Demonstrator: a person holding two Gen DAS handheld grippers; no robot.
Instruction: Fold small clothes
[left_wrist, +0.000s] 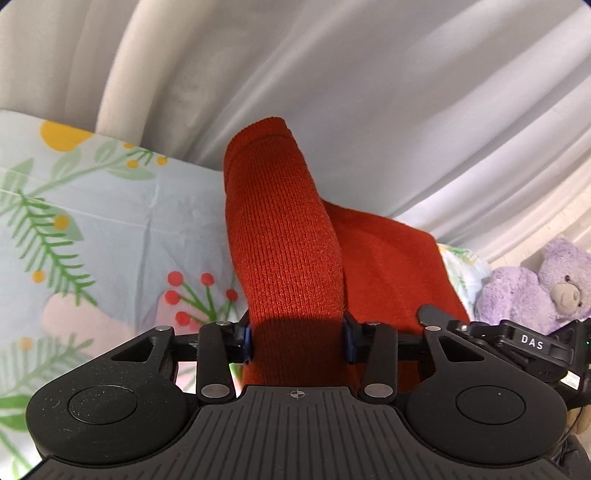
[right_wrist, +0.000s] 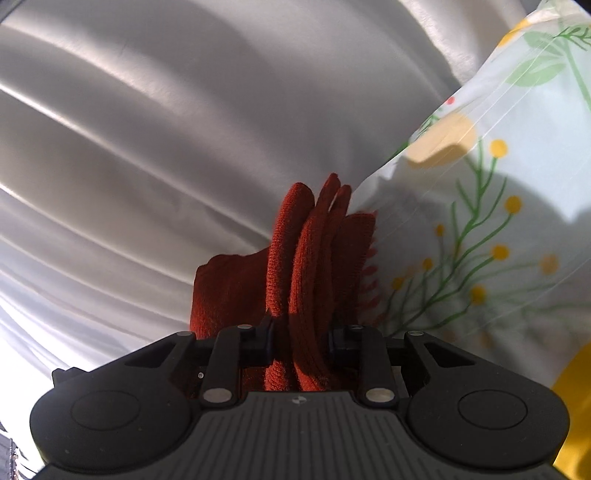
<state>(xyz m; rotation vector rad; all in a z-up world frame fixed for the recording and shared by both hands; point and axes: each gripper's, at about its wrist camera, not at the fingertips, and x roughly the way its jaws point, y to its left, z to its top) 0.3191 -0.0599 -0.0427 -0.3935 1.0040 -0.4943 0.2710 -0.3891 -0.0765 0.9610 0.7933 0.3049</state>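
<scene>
two grippers: both clamp one red knit garment (left_wrist: 284, 236), lifted above a floral sheet (left_wrist: 110, 229).
left gripper (left_wrist: 297, 341): closed on a thick band of knit.
right gripper (right_wrist: 301, 341): closed on several bunched layers (right_wrist: 317, 258), fringe at one edge.
backdrop: pale curtain (left_wrist: 369, 92); purple teddy bear (left_wrist: 535, 288) at right.
progress: seemingly mid-fold; layers gathered, laying flat and smoothing remain.
</scene>
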